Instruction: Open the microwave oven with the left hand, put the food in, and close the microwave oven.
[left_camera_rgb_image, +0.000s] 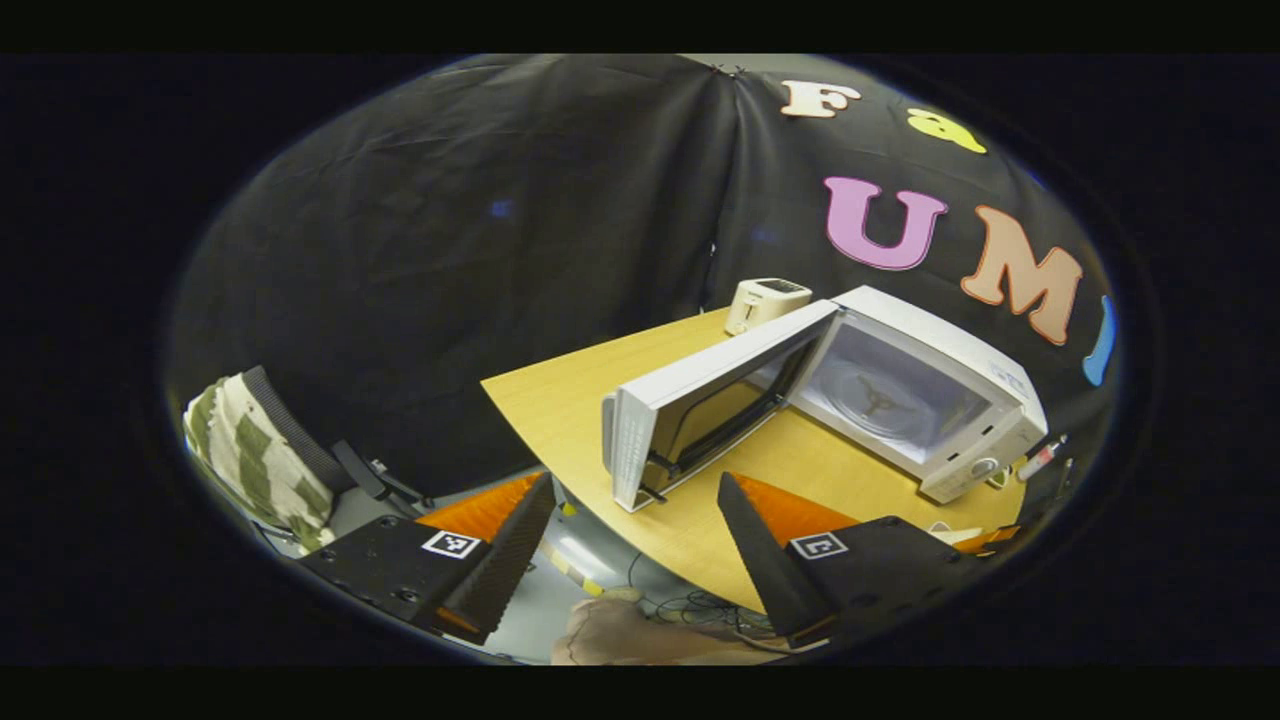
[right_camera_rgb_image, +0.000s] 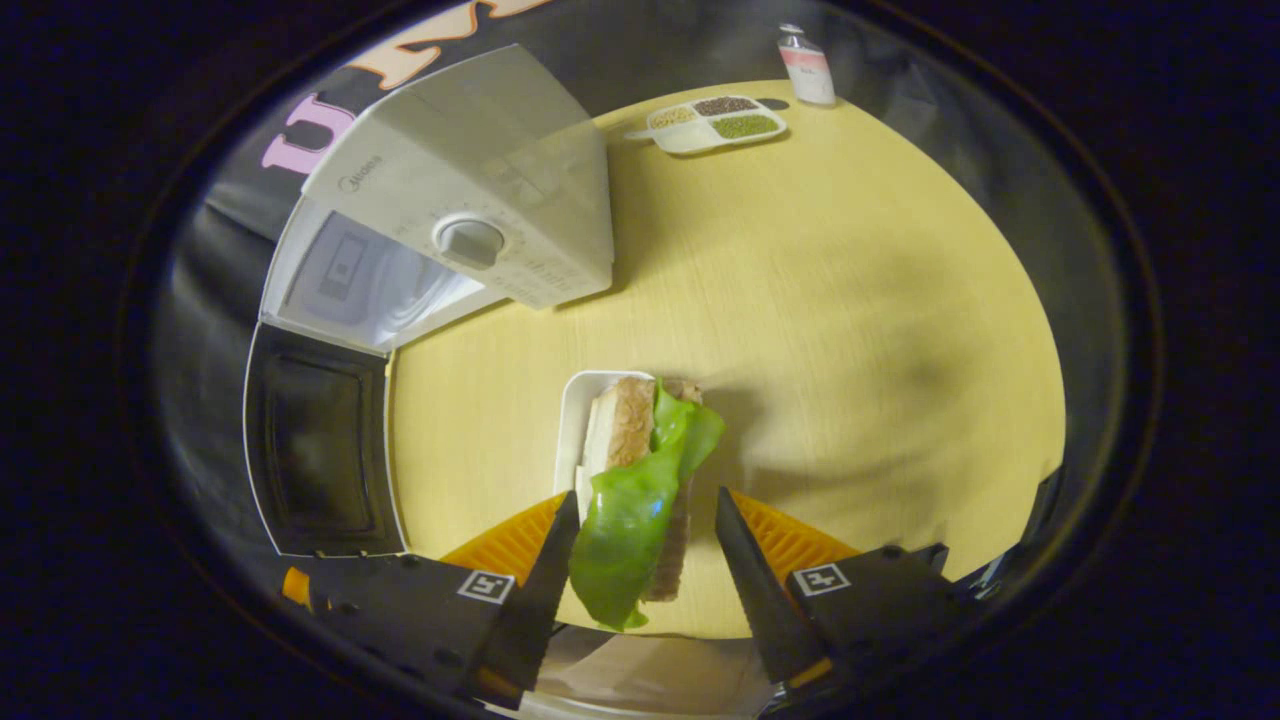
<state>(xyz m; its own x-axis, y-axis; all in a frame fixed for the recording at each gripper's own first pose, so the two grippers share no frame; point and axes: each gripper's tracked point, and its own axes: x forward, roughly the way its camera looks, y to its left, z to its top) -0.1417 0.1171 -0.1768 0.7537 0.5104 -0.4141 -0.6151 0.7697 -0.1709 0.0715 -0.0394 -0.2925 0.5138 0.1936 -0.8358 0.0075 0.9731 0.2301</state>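
My left hand-held gripper (left_camera_rgb_image: 636, 500) is spread before the microwave door (left_camera_rgb_image: 700, 400), which hangs past the counter (left_camera_rgb_image: 560, 390) edge; my right hand-held gripper (right_camera_rgb_image: 640, 520) brackets the sandwich (right_camera_rgb_image: 640, 480), contact unclear.

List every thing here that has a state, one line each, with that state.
microwave oven: door swung wide open, cavity empty
sandwich: on the white plate, outside the oven
left gripper: open, holding nothing
right gripper: open, fingers either side of the sandwich
compartment tray: filled, at the table's far edge
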